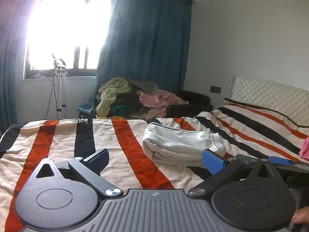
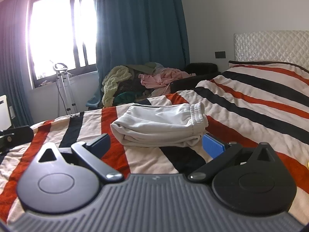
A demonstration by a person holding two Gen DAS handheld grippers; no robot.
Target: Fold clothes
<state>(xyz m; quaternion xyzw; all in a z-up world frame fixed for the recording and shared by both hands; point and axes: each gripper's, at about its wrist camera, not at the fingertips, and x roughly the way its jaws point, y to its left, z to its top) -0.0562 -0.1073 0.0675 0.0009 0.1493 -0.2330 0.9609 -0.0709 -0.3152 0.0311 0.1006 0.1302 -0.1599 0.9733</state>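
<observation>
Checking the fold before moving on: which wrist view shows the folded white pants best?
The right wrist view: the folded white pants lie centred and whole. In the left wrist view they sit off to the right, a blue finger pad covering one corner.

One folded garment (image 2: pixel 160 125), two claws (image 2: pixel 156 145), one bed (image 2: pixel 251 100).

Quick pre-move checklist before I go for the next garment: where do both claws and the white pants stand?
1. Left claw open, holding nothing: ok.
2. Right claw open, holding nothing: ok.
3. White pants folded into a compact stack on the striped blanket: ok.
4. Both claws clear of the pants: cannot tell; the right claw's blue pad sits close to the waistband end.
5. Next garment located: pink item at the frame edge, mostly cut off: cannot tell.
</observation>
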